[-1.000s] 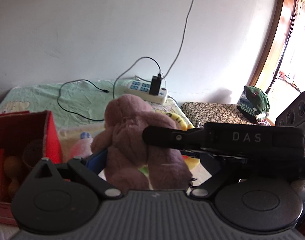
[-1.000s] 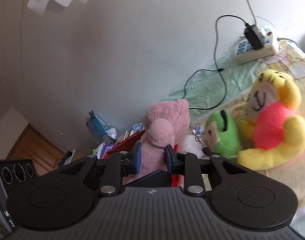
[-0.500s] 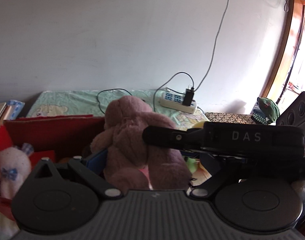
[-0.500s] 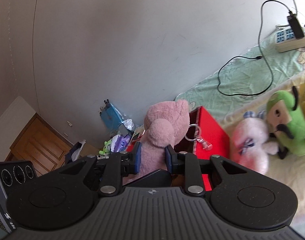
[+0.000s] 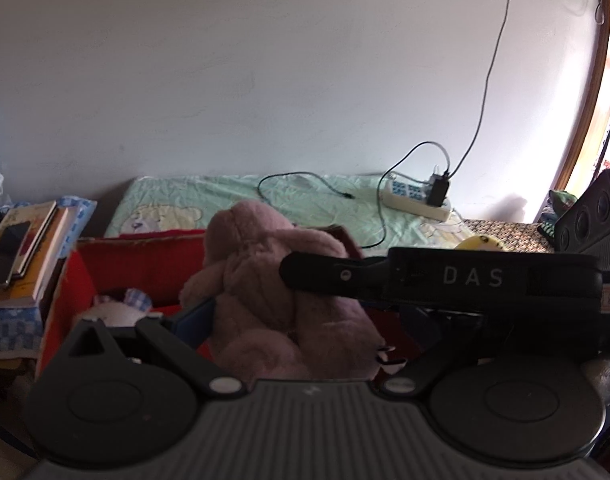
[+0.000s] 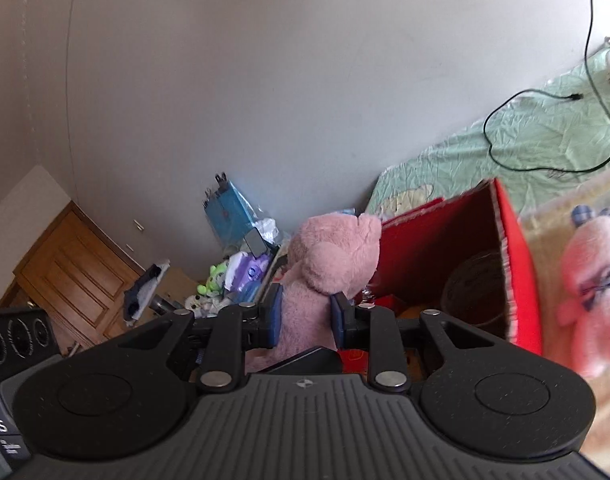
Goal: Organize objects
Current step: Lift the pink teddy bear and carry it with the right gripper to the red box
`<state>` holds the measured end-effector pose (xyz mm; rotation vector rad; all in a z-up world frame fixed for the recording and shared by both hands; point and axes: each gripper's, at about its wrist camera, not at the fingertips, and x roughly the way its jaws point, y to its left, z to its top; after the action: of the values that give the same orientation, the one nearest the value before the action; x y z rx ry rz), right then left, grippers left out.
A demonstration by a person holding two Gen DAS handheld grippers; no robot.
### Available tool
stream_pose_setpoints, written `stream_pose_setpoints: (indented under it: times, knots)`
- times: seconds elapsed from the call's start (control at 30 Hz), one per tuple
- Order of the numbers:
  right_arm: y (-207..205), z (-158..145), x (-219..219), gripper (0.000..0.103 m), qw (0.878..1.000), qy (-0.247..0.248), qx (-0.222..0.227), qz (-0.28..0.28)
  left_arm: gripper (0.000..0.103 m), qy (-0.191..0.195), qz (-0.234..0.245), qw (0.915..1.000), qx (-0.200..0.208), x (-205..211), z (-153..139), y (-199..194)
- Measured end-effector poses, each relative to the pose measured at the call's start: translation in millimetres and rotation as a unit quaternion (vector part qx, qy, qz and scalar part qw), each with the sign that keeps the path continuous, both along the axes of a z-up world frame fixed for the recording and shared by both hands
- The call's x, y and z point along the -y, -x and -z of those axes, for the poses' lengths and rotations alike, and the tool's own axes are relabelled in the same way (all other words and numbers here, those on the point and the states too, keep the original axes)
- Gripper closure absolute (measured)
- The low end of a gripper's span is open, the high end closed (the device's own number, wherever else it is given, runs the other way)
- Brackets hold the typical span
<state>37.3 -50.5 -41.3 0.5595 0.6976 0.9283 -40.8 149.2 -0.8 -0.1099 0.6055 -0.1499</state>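
Swung left since a second ago, with the red box (image 6: 509, 264) now filling the right wrist view behind the pink plush toy (image 6: 325, 272). Right gripper (image 6: 305, 316) jaws pinching the plush toy's body, held upright above the box's near left corner. Left gripper (image 5: 305, 320) jaws spread on either side of the same toy; contact impossible to tell. White plush (image 5: 117, 310) lying inside the box. Power strip (image 5: 417, 200) far right on the bed (image 5: 233, 196).

Both wrist views closely share the pink plush (image 5: 265, 288) and red box (image 6: 457, 248).
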Motion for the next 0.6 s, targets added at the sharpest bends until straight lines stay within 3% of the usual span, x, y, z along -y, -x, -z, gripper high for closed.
stream_pose_setpoints:
  times: [0.1,0.17,0.23,0.6]
  knots:
    - [-4,11,-19,0.076,1.0,0.022,-0.006,-0.007,0.008,-0.002,-0.004,0.9998,-0.02,-13,16,-8]
    - [-9,19,-32,0.076,0.999,0.041,-0.013,-0.018,0.02,0.007,0.012,0.9993,-0.035,-21,24,-12]
    - [-16,28,-43,0.076,0.998,0.056,-0.032,-0.022,0.025,0.004,0.014,0.9989,-0.044,-25,29,-17]
    - [-30,44,-71,0.076,0.989,0.113,-0.075,-0.054,0.019,0.002,0.017,0.9967,-0.079,-39,53,-30]
